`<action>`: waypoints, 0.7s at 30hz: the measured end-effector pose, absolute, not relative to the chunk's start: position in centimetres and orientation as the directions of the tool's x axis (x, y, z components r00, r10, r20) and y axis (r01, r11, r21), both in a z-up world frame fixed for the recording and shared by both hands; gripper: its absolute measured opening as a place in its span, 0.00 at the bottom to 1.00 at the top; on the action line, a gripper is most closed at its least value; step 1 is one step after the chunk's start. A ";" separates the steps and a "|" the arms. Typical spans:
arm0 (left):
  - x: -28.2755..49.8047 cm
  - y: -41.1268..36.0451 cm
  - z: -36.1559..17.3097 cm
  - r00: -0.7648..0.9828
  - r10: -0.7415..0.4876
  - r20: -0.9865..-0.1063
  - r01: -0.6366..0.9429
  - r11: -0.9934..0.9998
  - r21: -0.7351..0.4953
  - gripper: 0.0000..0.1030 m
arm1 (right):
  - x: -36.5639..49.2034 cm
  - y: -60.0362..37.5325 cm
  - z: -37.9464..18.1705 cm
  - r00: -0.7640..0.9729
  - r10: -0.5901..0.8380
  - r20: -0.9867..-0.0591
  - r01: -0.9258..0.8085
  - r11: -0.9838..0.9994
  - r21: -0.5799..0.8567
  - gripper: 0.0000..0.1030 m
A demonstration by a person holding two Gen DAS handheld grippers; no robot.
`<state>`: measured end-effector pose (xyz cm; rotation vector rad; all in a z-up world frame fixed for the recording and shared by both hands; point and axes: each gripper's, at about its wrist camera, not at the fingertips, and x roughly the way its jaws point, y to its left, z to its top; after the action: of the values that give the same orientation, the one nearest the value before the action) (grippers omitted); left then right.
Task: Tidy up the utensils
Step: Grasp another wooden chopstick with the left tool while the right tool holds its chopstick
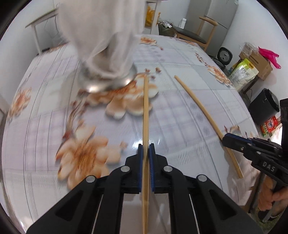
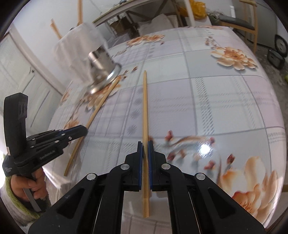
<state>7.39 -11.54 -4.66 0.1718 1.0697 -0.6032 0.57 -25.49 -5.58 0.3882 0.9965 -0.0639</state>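
So both grippers are each pinching one long pale wooden chopstick. The left gripper (image 1: 146,149) is clamping its chopstick (image 1: 145,111) tight between the jaws, and the right gripper (image 2: 145,146) is doing the same with the other chopstick (image 2: 145,111), over the floral-patterned worktop (image 2: 207,100). A shiny metal utensil holder (image 2: 102,72), draped in white cloth, is standing near the tips.

- Chopsticks, loose: 2. One (image 1: 145,115) in the left claw (image 1: 145,150), one (image 2: 145,115) in the right claw (image 2: 145,146).
- More chopsticks (image 2: 79,10) stick up from the holder; at least 2, rest hidden.
- Claws: 2, each clamped on its stick.
- Metal utensil holder (image 2: 100,63): 1, white cloth (image 2: 79,45) over it: 1.
- Worktop (image 2: 207,90): 1, floral cover.
- Wooden chairs (image 1: 201,34): 1 visible.
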 end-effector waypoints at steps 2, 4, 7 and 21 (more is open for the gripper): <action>7.3 -10.8 -4.6 0.294 -0.401 -0.868 0.540 0.819 -0.195 0.06 | 0.6 -25.1 -5.5 0.544 0.110 -0.832 0.225 0.936 0.270 0.04; 7.6 -10.5 -4.5 0.260 -0.411 -0.874 0.535 0.815 -0.224 0.09 | 0.6 -25.2 -5.5 0.540 0.111 -0.834 0.229 0.934 0.273 0.04; 8.5 -10.6 -4.0 0.242 -0.416 -0.877 0.542 0.807 -0.234 0.25 | 0.7 -25.3 -5.5 0.535 0.117 -0.837 0.233 0.931 0.280 0.04; 13.7 -16.9 -4.4 0.321 -0.328 -0.888 0.671 0.740 -0.031 0.27 | 0.9 -25.7 -5.5 0.532 0.136 -0.836 0.235 0.925 0.299 0.04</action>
<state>13.67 -16.90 -4.45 0.3764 1.0536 -0.6768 0.85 -25.66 -5.53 0.4033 1.0155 -0.0610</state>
